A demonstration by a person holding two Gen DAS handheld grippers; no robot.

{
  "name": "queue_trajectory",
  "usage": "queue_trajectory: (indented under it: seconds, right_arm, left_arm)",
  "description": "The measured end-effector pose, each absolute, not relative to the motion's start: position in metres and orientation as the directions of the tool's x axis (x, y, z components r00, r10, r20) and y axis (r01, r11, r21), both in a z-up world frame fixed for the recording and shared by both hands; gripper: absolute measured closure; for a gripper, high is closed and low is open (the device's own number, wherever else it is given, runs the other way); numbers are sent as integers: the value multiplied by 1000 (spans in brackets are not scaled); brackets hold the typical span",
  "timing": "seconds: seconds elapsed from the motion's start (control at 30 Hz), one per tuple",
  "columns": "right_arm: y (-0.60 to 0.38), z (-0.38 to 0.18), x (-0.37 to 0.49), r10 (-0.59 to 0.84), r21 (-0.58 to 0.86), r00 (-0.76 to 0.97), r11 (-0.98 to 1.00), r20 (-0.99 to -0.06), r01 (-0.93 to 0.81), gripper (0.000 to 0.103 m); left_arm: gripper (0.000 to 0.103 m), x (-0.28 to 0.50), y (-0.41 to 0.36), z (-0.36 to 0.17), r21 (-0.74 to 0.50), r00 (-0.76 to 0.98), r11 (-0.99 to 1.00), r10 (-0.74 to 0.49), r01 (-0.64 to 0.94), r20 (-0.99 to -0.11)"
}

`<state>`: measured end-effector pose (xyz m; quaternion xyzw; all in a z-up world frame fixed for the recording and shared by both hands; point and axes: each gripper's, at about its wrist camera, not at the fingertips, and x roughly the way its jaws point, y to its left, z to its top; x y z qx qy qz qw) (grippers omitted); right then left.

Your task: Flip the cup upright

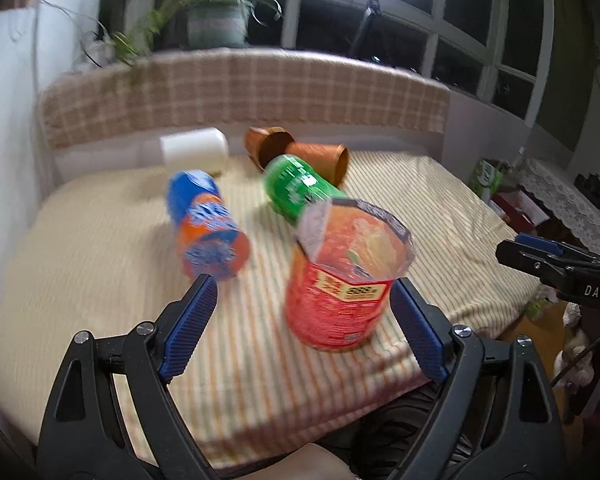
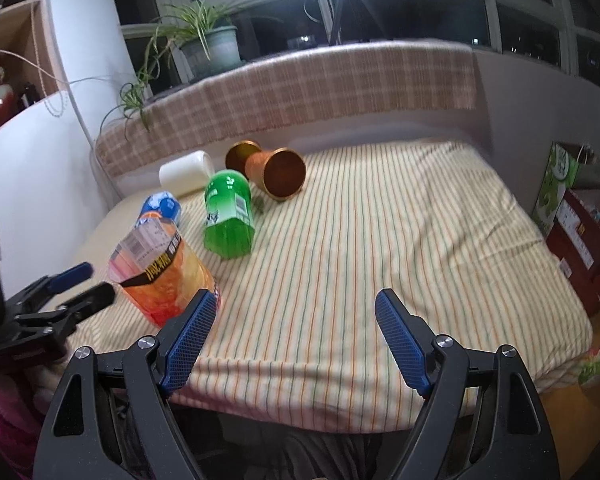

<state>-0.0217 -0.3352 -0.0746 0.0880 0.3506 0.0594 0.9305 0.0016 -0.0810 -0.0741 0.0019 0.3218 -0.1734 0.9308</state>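
Note:
A red-orange cut-bottle cup (image 1: 342, 276) stands upright with its open mouth up near the front edge of the striped cloth; it also shows in the right wrist view (image 2: 162, 268). My left gripper (image 1: 304, 300) is open, its blue pads on either side of the cup and apart from it. My right gripper (image 2: 296, 316) is open and empty over the cloth, to the right of the cup. A green cup (image 1: 296, 188) (image 2: 229, 216), a blue-orange cup (image 1: 208, 226) (image 2: 160, 207), a white cup (image 1: 194, 151) (image 2: 186, 174) and two copper cups (image 1: 318, 158) (image 2: 276, 174) lie on their sides.
The table carries a striped cloth (image 2: 380, 240) and ends at a checked backrest (image 2: 300, 88) with a potted plant (image 2: 208, 44) behind. Boxes (image 2: 572, 216) stand beyond the right edge. The left gripper shows at the left of the right wrist view (image 2: 56, 300).

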Motion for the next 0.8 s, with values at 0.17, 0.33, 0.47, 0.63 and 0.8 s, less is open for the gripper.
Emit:
queue_trajectory:
  seconds: [0.17,0.33,0.47,0.63,0.8]
  right_arm:
    - [-331,-68,-27,127,166,787,986,-604,-32,21]
    - [-327,-60,-31,56,113,831,994,-553,9,21]
    - [-321,-53,-35,-2,65,864,997,-504,40,21]
    - [-309,-45,-39,-72,-11,898,997,-433,75,19]
    - [-304,-40,-40,-84,-24,912,996,-401,82,19]
  left_arm:
    - [8,-27,-60,-50,-48,859,975,-214,217,-466]
    - [0,-56,-48,-26,-4,949,993,-112,116,-294]
    - [0,-63,-48,-15,37,967,995,-77,89,-243]
    - [0,-64,-48,-14,25,962,996,-80,90,-262]
    - [0,-62,-47,-15,10,957,997,-73,79,-280]
